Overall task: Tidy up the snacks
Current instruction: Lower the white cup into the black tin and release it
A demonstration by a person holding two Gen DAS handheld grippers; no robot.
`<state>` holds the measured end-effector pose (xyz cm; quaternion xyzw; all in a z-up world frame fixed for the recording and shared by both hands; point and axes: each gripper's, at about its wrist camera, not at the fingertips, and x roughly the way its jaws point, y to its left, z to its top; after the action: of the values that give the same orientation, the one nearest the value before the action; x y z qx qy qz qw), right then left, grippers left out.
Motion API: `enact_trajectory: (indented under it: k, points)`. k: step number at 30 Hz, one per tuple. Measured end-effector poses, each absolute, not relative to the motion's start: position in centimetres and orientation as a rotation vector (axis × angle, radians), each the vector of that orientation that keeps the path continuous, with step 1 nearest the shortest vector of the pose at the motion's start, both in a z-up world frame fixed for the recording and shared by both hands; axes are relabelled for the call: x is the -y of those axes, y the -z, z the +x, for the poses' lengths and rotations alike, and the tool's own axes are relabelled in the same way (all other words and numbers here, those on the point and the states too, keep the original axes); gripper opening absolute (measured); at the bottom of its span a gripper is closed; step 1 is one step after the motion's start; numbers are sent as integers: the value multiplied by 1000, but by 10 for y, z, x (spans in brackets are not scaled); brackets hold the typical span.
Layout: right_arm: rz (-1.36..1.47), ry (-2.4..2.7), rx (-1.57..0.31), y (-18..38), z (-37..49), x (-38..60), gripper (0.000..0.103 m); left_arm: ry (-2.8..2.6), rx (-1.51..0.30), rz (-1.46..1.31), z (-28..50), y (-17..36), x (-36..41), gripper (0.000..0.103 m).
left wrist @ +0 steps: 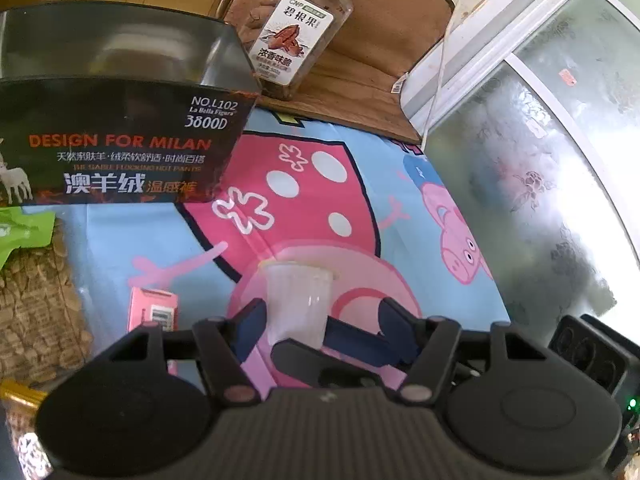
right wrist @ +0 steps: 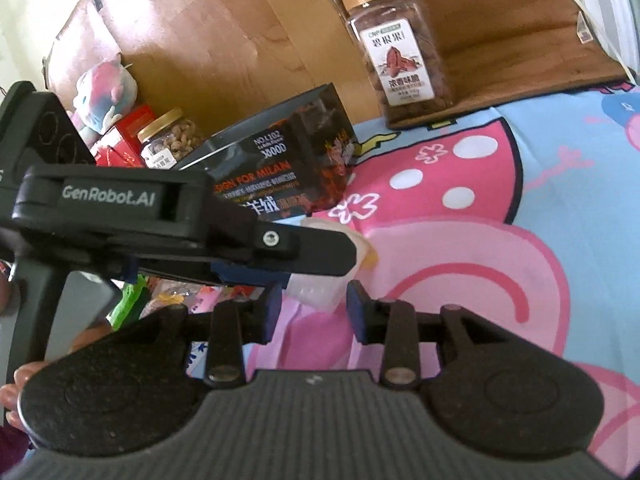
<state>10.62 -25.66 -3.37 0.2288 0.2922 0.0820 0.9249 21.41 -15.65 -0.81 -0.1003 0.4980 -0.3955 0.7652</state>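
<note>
At lower centre of the left wrist view, we hold a small translucent jelly cup (left wrist: 298, 300) between the spread fingers of our left gripper (left wrist: 316, 320); whether they grip it, we cannot tell. Our right gripper (right wrist: 314, 308) hangs open beside it. A pecan jar (left wrist: 292, 28) stands at top centre.

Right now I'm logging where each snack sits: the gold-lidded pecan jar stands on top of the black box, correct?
Not quite. The gold-lidded pecan jar stands on the brown wooden surface, beside the black box and not on top of it. The right wrist view shows this.
</note>
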Motion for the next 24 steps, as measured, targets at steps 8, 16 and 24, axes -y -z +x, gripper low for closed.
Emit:
enact_trajectory:
  k: [8,16,24]
  points:
    - [368,-165,-497,5,93,230,35,851,-930,-246,198,-34,116,40]
    - [202,-201,-319,-47,157,193,36,728,-782,-286,255,-82,79,48]
    - [182,-145,-344,-30,173,196,41,644,-770,-279,269,-69,48,50]
